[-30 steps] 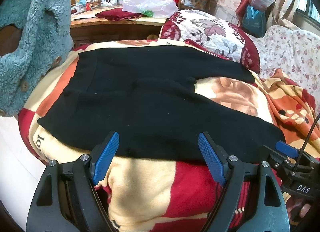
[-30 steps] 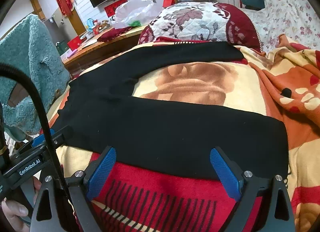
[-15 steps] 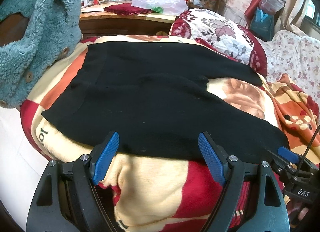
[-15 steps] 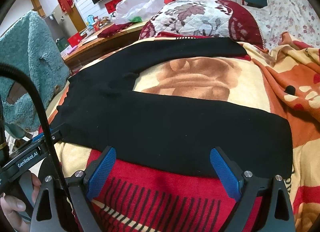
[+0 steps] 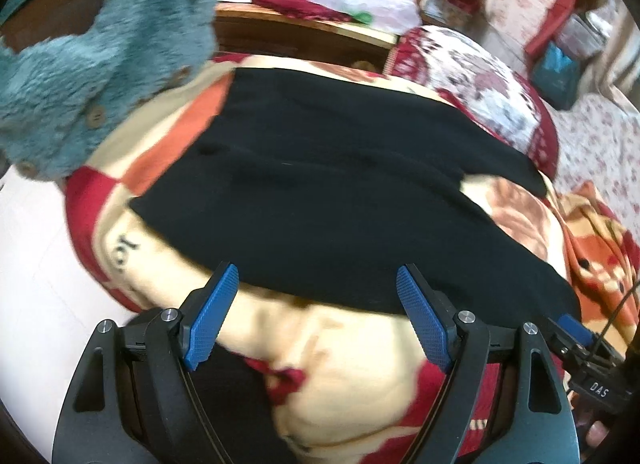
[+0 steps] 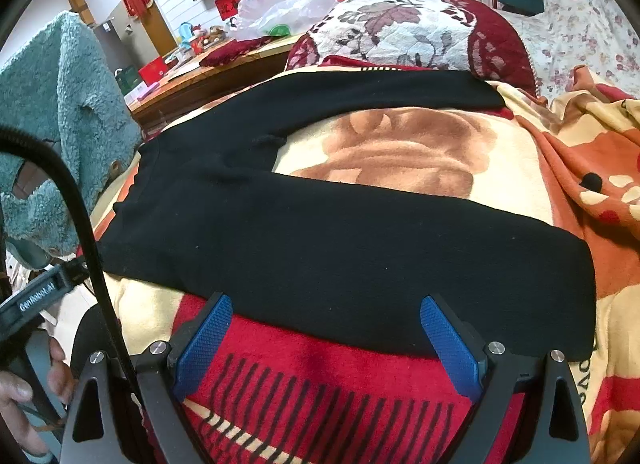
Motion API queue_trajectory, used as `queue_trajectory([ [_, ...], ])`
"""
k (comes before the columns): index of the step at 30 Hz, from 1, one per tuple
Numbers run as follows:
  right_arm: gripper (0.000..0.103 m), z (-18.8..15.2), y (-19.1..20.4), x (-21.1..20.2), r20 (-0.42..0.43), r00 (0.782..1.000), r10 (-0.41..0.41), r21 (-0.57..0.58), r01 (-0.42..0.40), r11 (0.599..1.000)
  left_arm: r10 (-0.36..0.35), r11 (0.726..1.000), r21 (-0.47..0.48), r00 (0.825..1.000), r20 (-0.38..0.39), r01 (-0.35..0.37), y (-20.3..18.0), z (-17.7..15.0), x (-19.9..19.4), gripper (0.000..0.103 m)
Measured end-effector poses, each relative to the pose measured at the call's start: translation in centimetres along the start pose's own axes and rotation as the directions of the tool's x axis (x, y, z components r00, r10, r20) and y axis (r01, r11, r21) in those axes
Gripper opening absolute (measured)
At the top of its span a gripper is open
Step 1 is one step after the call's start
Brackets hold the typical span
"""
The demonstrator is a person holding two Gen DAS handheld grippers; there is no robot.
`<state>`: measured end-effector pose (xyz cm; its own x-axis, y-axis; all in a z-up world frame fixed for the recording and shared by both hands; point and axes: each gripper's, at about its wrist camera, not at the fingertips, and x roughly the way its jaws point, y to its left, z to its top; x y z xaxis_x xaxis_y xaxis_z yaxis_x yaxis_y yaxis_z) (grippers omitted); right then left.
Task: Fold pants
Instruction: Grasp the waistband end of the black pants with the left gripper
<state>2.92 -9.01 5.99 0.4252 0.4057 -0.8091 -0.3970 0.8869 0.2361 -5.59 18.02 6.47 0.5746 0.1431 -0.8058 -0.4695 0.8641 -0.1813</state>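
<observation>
Black pants (image 6: 320, 232) lie spread flat on my bed's red, cream and orange blanket (image 6: 400, 152), legs parted in a V.

Fleece-blue, a teal coat (image 5: 100, 64) hangs just beside the waist end, and a floral pillow (image 6: 400, 28) lies behind the far leg. My left claw (image 5: 316, 312) hangs wide at the waist-side near hem; my right claw (image 6: 326, 340) hangs wide at the near leg's edge, and neither grips cloth.

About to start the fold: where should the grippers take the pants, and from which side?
Take the near leg's front edge of the pants, coming in low from the bed's near side. That hem lies flat and free right ahead of the open right gripper and left gripper, probably the easiest lift.
</observation>
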Motion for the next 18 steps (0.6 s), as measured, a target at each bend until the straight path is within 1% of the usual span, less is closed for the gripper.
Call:
queue_trajectory([
  [4,0.095,0.0,-0.1,0.4,-0.009,1.000,0.003,0.003,-0.003,1.000,0.047,0.998,-0.047,0.999,-0.015,-0.047,2.7,0.5,0.4,0.082],
  [7,0.095,0.0,-0.3,0.5,-0.012,1.000,0.001,0.004,-0.001,1.000,0.060,0.993,-0.099,0.998,-0.031,-0.062,4.8,0.8,0.6,0.082],
  [11,0.095,0.0,-0.7,0.4,-0.010,1.000,-0.010,0.003,0.010,1.000,0.057,0.974,-0.217,0.998,-0.039,-0.064,7.8,1.3,0.7,0.082],
  [13,0.095,0.1,-1.2,0.4,-0.010,1.000,-0.015,0.015,0.015,1.000,0.052,0.964,-0.260,0.998,-0.037,-0.060,8.7,1.4,0.7,0.082],
  [15,0.095,0.1,-1.6,0.4,-0.012,1.000,-0.013,0.031,0.014,0.999,0.059,0.959,-0.274,0.998,-0.038,-0.067,9.2,1.5,0.8,0.082],
  [18,0.095,0.2,-2.0,0.6,-0.019,1.000,-0.012,0.049,0.013,0.999,0.071,0.965,-0.250,0.996,-0.054,-0.082,9.1,1.6,1.1,0.082],
])
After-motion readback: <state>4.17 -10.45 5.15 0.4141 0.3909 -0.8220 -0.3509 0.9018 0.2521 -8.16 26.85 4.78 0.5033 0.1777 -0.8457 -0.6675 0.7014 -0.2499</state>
